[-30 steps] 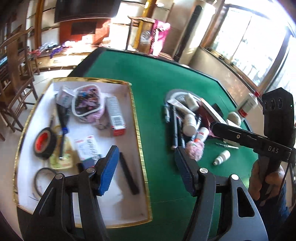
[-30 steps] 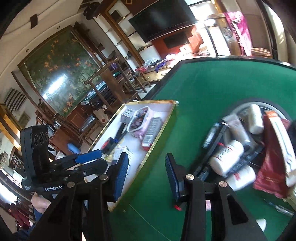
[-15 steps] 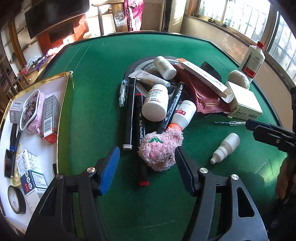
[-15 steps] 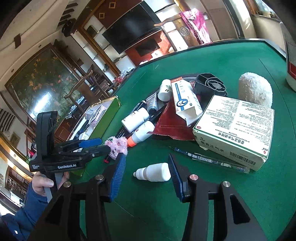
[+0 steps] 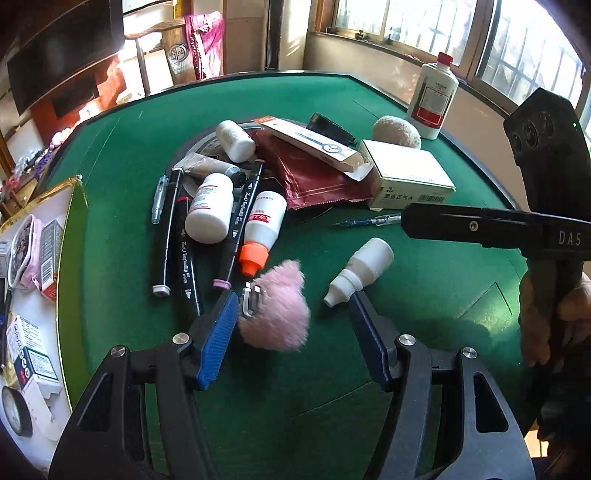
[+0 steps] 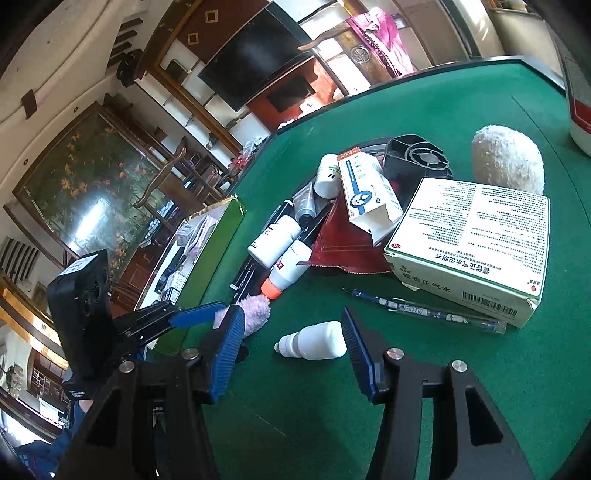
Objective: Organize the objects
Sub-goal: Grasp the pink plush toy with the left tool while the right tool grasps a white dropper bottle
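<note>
My left gripper has its jaws wide, straddling the pink pompom, which lies on the green table at 6 o'clock of the clutter. My right gripper, equally wide, frames the small white bottle. Neither grips yet; the tray waits at 9 o'clock.

You are at a big green felt table. Bright barred windows let sun in — a dark flat television hangs by a large flower painting and wooden chairs.
</note>
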Action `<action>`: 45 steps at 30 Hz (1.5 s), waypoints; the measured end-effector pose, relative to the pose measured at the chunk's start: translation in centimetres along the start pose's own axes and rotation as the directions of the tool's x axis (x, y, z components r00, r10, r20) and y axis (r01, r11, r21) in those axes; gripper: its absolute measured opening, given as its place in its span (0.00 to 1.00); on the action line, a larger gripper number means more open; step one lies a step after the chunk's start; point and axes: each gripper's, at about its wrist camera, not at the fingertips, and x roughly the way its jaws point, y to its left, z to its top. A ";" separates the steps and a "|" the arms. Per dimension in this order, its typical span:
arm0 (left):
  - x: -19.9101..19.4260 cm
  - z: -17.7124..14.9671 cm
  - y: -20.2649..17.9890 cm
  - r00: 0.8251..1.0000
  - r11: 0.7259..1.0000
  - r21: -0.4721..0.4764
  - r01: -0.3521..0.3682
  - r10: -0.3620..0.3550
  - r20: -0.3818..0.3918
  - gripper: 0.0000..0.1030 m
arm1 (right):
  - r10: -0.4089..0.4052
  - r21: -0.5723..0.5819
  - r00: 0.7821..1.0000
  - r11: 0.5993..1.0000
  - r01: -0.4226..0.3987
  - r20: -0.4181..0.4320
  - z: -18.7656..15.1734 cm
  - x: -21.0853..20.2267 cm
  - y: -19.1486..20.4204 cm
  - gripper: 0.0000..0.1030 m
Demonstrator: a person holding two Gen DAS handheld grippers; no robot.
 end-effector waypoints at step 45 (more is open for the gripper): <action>1.8 -2.9 2.8 1.000 0.991 -0.137 0.000 0.002 0.015 0.35 | -0.183 -0.352 0.970 0.929 0.117 -0.160 -3.1 5.8 4.2 0.38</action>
